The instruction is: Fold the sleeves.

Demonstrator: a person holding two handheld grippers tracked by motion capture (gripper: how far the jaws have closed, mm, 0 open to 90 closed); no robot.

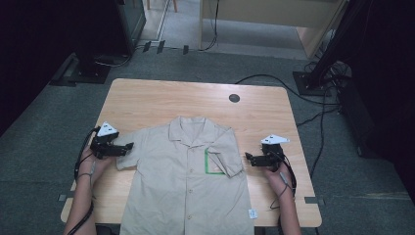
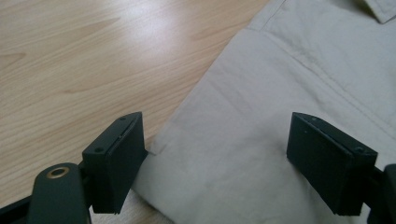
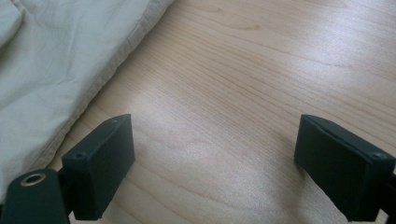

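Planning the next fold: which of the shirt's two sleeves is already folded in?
The sleeve by the right tongs is folded over the green-edged pocket; the other sleeve lies flat, spread outward.

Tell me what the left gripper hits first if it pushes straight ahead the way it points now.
The left gripper, jaws wide open, points at the beige shirt. Going straight on, it would probably meet the sleeve first, whose hem already lies between the jaws; how high it hangs above the cloth is unclear.
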